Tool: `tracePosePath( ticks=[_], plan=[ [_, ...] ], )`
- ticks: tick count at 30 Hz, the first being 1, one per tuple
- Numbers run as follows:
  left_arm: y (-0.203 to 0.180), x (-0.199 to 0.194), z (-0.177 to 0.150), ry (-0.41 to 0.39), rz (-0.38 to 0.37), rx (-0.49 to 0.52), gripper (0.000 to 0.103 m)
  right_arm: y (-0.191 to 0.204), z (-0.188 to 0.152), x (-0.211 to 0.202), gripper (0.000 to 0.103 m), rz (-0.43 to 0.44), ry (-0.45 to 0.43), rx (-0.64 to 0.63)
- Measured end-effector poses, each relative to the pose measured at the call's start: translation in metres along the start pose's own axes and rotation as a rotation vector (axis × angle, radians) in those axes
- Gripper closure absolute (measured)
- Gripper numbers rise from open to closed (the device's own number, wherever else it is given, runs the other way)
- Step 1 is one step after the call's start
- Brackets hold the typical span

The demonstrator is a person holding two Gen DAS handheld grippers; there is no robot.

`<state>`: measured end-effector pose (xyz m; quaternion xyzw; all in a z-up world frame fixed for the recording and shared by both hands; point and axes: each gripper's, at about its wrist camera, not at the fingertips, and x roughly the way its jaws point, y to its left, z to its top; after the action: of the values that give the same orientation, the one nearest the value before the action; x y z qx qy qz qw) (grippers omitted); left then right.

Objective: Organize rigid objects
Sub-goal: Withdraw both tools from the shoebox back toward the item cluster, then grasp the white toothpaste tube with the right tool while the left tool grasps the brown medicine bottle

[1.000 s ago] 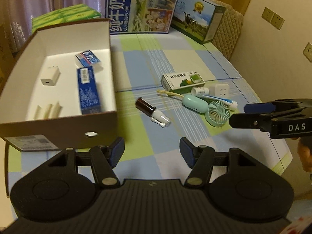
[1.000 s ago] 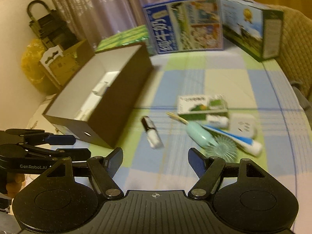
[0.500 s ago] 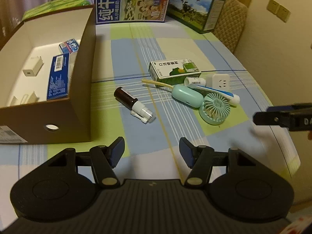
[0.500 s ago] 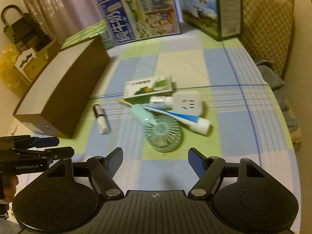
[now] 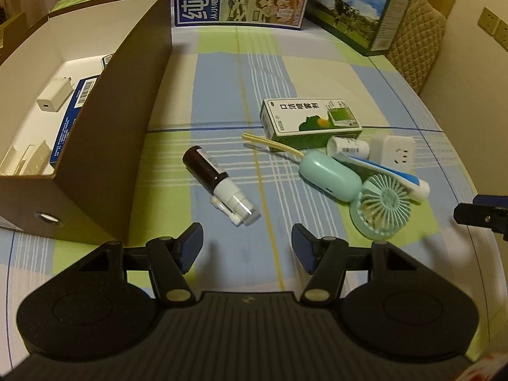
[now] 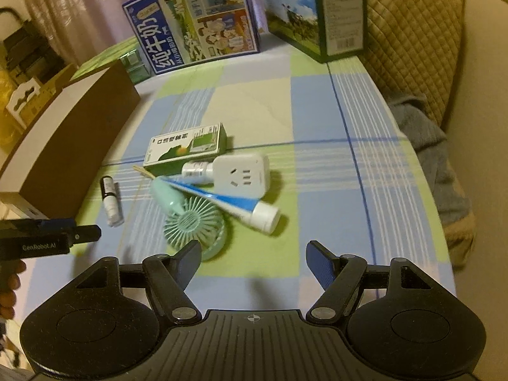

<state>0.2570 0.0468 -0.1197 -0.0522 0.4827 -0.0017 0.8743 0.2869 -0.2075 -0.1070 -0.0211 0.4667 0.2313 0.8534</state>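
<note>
The left gripper is held with its fingers spread wide and nothing between them, above the checked cloth of the bench. Just ahead of it a brown spray bottle is seen lying on its side, apart from the rest. The right gripper is likewise held wide and empty, close over a mint hand fan. Against the fan a toothpaste tube, a white socket adapter, a small white bottle and a green carton are clustered. To the left an open cardboard box is seen, with a white charger and a blue packet inside.
</note>
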Motion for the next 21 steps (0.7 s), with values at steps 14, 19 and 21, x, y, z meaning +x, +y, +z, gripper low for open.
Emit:
tracePosePath(
  ticks=[14,19,21],
  plan=[
    [0.005,0.021,0.013,0.022,0.061,-0.05,0.046,0.006,0.015,0.064,0.048,0.052,0.043,-0.373],
    [0.01,0.024,0.012,0.037,0.064,-0.058,0.046,0.012,0.011,0.078,0.06,0.043,0.066,-0.467],
    [0.011,0.024,0.011,0.042,0.064,-0.055,0.046,0.014,0.008,0.078,0.068,0.045,0.078,-0.477]
  ],
)
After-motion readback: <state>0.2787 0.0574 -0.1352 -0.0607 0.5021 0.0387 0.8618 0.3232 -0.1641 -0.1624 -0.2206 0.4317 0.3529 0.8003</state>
